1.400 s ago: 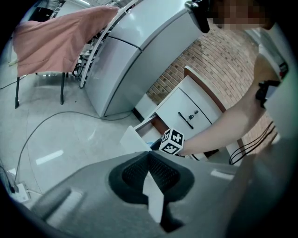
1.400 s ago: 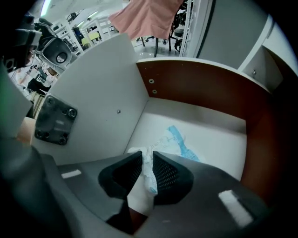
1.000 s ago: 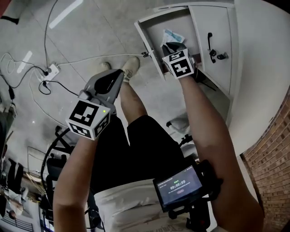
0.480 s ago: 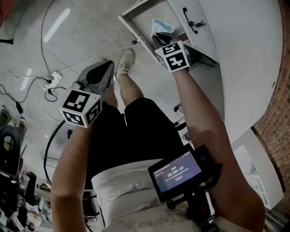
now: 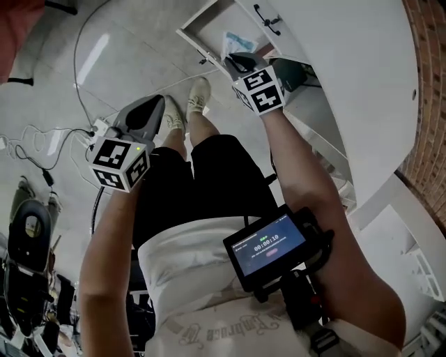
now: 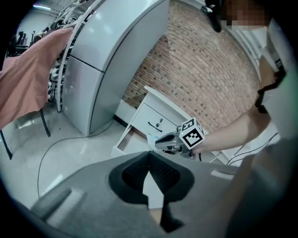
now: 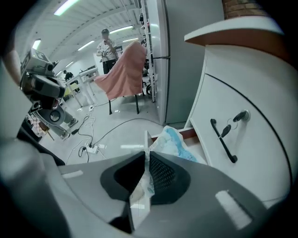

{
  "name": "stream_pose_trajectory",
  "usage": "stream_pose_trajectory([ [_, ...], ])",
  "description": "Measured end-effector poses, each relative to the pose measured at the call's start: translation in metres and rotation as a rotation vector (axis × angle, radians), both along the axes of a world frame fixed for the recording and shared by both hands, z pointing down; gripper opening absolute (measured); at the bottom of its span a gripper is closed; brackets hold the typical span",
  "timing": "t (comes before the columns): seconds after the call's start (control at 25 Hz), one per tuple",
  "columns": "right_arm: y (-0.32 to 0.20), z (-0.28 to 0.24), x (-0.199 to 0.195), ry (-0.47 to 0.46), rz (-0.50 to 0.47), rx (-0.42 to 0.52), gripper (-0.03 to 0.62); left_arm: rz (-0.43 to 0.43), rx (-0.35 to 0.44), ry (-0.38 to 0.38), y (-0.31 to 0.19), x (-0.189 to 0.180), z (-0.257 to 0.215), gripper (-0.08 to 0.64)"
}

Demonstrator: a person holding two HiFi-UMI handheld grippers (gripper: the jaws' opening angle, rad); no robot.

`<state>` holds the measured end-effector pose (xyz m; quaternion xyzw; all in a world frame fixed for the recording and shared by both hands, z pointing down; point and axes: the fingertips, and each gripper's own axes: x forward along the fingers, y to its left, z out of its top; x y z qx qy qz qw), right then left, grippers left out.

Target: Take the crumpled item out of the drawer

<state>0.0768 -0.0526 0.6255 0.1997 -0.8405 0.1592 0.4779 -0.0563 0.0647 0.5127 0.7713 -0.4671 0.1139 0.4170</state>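
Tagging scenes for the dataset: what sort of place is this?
Probably a lab or workshop hall: ceiling strip lights, a power strip with trailing cables, and a brick wall behind the white cabinet.

Crumpled item (image 7: 174, 142) — lower part hidden between the fingers (image 7: 160, 172), drawer (image 7: 188, 134) interior hidden behind it

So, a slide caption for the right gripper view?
Right gripper pinches a crumpled blue-white wrapper by the open white drawer.

Brick wall (image 6: 209, 69) — pale tiled floor (image 5: 139, 42)
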Motion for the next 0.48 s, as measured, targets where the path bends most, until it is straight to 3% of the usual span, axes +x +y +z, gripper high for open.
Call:
stream_pose_trajectory([
  [0.48, 0.041, -0.104, 0.004, -0.135, 0.091, 0.059, 0.038, 0.022, 0.044, 0.022, 0.031, 0.013, -0.074, 0.005],
])
